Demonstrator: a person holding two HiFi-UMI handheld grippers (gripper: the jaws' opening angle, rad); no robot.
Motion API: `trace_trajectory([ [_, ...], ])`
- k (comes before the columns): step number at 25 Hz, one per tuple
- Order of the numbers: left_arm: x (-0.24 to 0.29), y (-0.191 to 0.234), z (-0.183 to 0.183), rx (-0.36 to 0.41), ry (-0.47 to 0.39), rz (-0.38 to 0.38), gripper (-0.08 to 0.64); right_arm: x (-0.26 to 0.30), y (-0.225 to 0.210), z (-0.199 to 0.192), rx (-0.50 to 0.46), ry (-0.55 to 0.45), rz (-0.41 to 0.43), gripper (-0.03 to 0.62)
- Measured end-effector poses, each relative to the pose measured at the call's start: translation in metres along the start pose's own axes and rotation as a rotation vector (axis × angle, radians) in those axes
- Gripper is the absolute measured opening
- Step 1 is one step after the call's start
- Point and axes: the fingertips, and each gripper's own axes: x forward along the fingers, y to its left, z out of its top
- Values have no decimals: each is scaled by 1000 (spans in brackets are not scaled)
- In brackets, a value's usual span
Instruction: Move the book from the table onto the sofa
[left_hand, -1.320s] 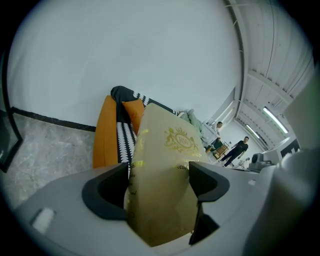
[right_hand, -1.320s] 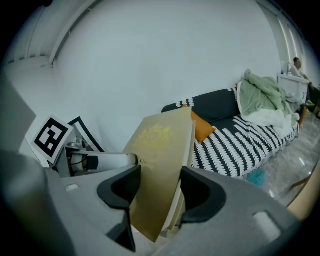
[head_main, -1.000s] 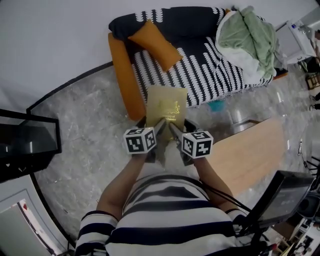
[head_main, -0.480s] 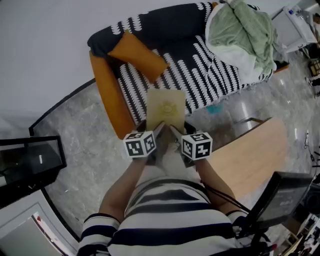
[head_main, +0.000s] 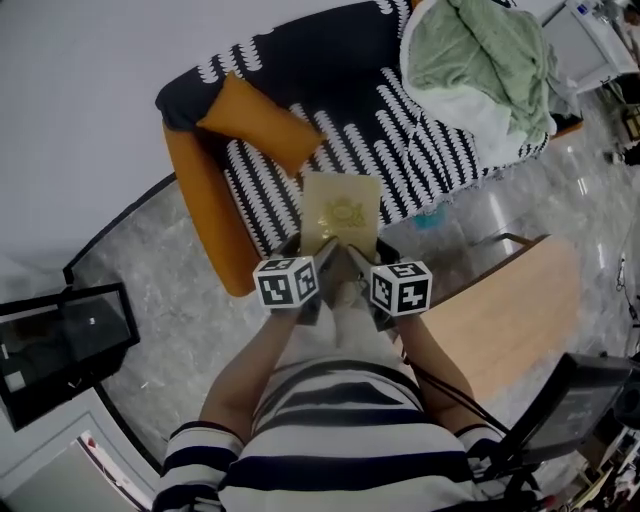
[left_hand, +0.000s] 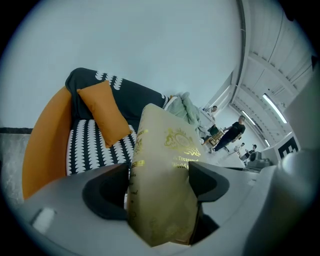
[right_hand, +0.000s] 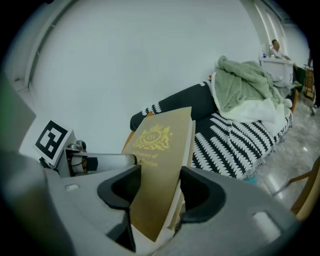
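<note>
Since a second ago the book (head_main: 341, 208) has travelled with both hands from above the floor (head_main: 150, 240) in front of the sofa (head_main: 190, 190) to a place where, in the head view, its far end overlaps the front of the striped seat. It is in the air, well off the worktop (head_main: 510, 310), held only along its near edge. The left gripper (left_hand: 157, 186) has its fingers pinching the book near the spine side. The right gripper (right_hand: 161, 190) has its fingers clamped on it by the open page edge.

Most of the book hangs out past both grips, so the likeliest trouble is that it sags or pivots downward if either pinch slackens. Hands drifting apart or rolling unevenly would twist the cover between the two grips. Letting go too soon seems the other risk: the near part appears still short of the seat's front edge, so the book could tip off onto the floor.

For room, the seat has a bare patterned stretch straight ahead. It lies between the orange cushion (head_main: 258, 125) on the left and the green blanket (head_main: 480, 50) heaped at the right end. The orange armrest stands to the left of the path. The worktop's corner lies near the person's right elbow, behind the grippers.
</note>
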Motion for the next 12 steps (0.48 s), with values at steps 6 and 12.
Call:
trace_trajectory([
  [6,30,1,4,33,62,-61,374,15,-22,5,40,10,-40,241],
  [12,54,7,21,28,108,-100,375,31,-35,21,50,44,-82,239],
])
